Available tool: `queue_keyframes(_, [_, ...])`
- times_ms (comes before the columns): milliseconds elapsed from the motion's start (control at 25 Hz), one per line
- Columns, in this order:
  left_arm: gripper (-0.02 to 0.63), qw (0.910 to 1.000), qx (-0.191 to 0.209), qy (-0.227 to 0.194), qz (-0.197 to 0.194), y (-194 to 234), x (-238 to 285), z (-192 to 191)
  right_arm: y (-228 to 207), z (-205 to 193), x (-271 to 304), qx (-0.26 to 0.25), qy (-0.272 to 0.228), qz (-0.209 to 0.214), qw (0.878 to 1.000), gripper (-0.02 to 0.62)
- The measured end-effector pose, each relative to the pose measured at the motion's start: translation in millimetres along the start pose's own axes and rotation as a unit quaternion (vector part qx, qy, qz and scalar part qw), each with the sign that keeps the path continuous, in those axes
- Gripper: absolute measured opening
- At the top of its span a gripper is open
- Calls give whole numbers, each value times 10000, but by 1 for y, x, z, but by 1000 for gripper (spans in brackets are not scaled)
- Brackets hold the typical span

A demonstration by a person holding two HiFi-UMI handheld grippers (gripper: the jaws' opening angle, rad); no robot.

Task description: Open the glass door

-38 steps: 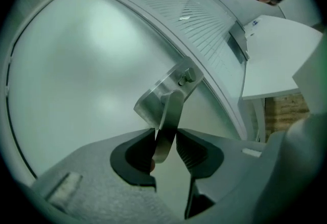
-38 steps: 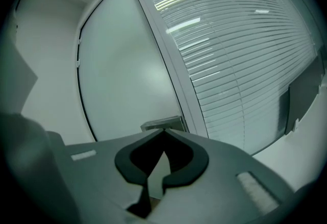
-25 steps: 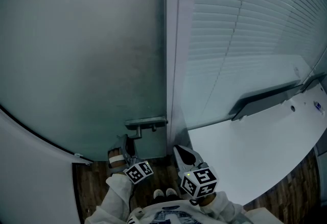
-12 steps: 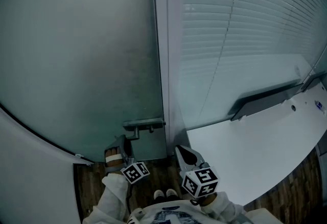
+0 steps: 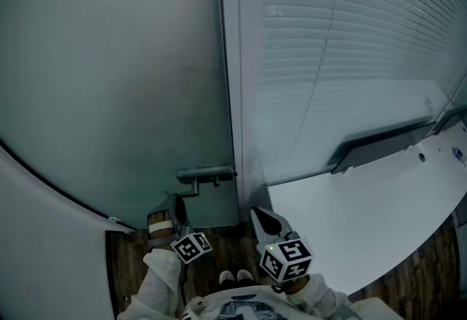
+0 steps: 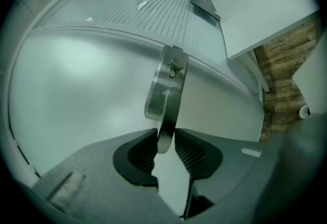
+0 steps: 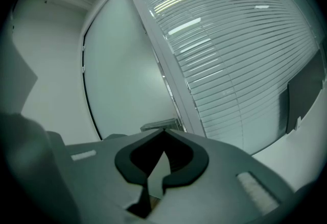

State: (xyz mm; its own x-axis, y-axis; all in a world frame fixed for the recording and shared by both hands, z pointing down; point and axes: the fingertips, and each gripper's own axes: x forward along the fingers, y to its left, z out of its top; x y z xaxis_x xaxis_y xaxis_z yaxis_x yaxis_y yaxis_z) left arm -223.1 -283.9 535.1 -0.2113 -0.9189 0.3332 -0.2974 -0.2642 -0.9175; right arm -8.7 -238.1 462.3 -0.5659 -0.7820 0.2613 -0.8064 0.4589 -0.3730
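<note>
The frosted glass door (image 5: pixel 117 78) fills the left of the head view, with its metal lever handle (image 5: pixel 206 175) near the door's right edge. My left gripper (image 5: pixel 177 206) reaches up to that handle. In the left gripper view the handle's lever (image 6: pixel 168 110) runs between the jaws of the left gripper (image 6: pixel 166 141); the jaws are closing and both pads touch the lever's end. My right gripper (image 5: pixel 261 216) hangs to the right of the handle, in front of the door frame. In its own view the right gripper (image 7: pixel 164 131) is shut and empty, and the handle (image 7: pixel 161 125) lies just beyond its tips.
A pale door frame post (image 5: pixel 235 56) separates the door from a glazed wall with slatted blinds (image 5: pixel 350 41). A white panel (image 5: pixel 365 216) juts out low on the right. A white wall (image 5: pixel 44 238) bounds the left. Wooden flooring (image 5: pixel 135 267) shows below.
My left gripper has rolled a little and shifted slightly left below the handle. The right gripper has stayed where it was.
</note>
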Motion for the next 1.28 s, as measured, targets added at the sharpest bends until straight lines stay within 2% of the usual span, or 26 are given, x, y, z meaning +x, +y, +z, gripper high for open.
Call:
queue_keyframes(200, [66, 9999, -59, 116, 53, 1, -9, -2, -2, -2, -6, -12, 35, 52, 10000, 3])
queue_keyframes(360, [21, 9993, -344, 152, 69, 2, -25, -4, 1, -4, -14, -20, 69, 103, 9999, 4])
queue_keyframes(520, [3, 9952, -976, 123, -12, -9, -38, -6, 3, -15, -19, -60, 82, 148, 9998, 3])
queue_keyframes(680, [3, 9842, -1759, 24, -212, -14, -47, -3, 4, -15, -19, -96, 30, 151, 9998, 4])
queue_keyframes(760, [3, 9736, -2255, -18, -360, -12, -51, -1, 6, -13, -18, -102, 25, 140, 9998, 3])
queue_keyframes(880, [3, 9511, -3030, -120, -586, -10, -64, 1, 12, -15, -23, -131, 34, 112, 9998, 3])
queue_keyframes(1080, [3, 8996, -4229, -461, -991, -4, -99, 1, 36, -22, -39, -235, -6, 54, 9997, 3])
queue_keyframes(1160, [3, 8814, -4553, -588, -1114, -3, -116, -4, 50, -28, -48, -265, -7, 32, 9996, 3])
queue_keyframes(1280, [3, 8663, -4787, -739, -1218, 3, -139, -11, 70, -35, -60, -302, -30, -7, 9995, 3])
